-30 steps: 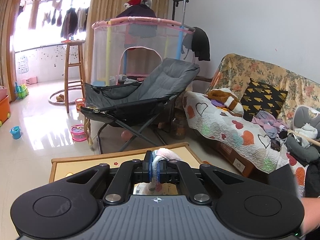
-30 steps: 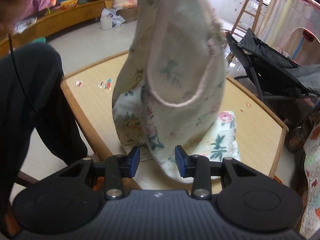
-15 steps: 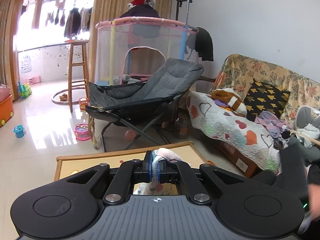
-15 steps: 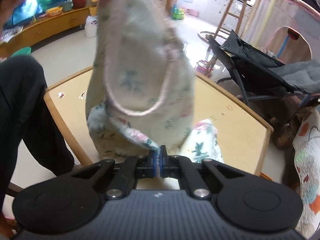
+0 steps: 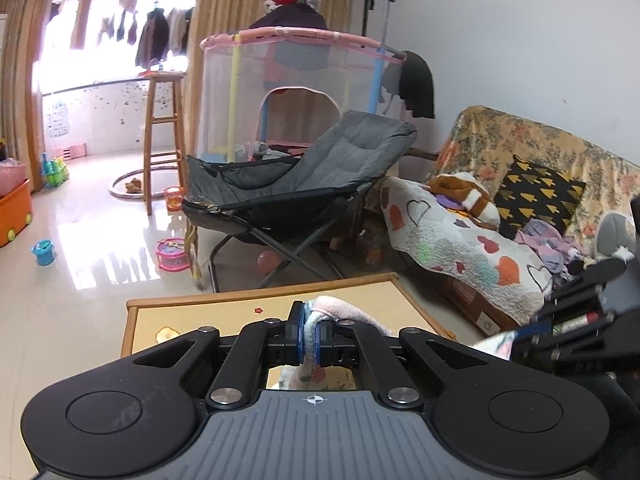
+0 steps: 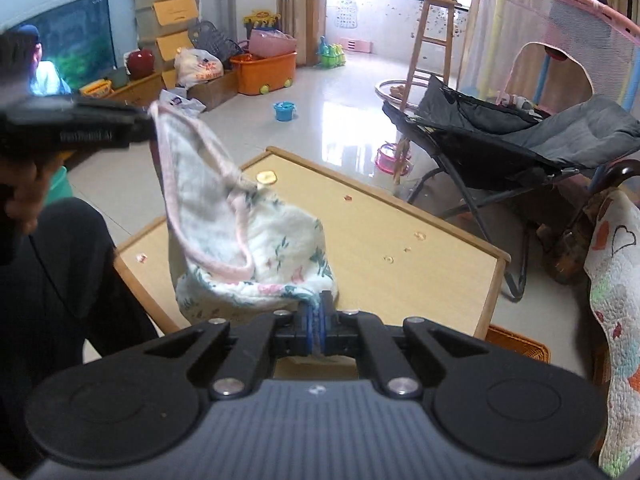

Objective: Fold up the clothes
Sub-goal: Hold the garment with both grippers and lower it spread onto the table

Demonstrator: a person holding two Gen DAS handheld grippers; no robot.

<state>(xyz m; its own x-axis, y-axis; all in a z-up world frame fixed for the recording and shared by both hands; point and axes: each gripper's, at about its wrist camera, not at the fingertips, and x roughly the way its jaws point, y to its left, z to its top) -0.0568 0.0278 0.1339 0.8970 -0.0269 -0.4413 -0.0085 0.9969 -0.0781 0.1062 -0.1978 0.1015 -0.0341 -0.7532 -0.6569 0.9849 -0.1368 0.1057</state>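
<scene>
Left wrist view: we see the left gripper [image 5: 310, 338] with jaws clamped on a pink-edged bunch of the floral garment [image 5: 340, 314], only a small wad showing above and below the blue pads [image 5: 295, 336]. Beyond it the wooden table [image 5: 224, 312], a grey folding chair [image 5: 304, 184], a mesh playpen [image 5: 296, 80], a tall stool [image 5: 162, 136] and a sofa [image 5: 532, 184] with a heart-print quilt [image 5: 452, 240]. At the right edge the right gripper [image 5: 536, 332] comes in blurred, a bit of cloth at its tip; we cannot tell its jaw state from here. Right wrist view: the right gripper [image 6: 316, 324] has jaws closed on the lower hem of the floral garment [image 6: 256, 256], and here we get most of the cloth, which the other view hides. It hangs stretched from the left gripper [image 6: 144, 128], raised at upper left, down to the right one, with the pink trim running along its edge and its bulk sagging over the near corner of the table [image 6: 400, 248]; whether it touches the top we cannot tell. This view alone shows a TV [image 6: 68, 44], an orange storage bin [image 6: 266, 72], stacked cardboard boxes [image 6: 168, 0] and the person's dark-clothed leg [image 6: 60, 272] at left.
</scene>
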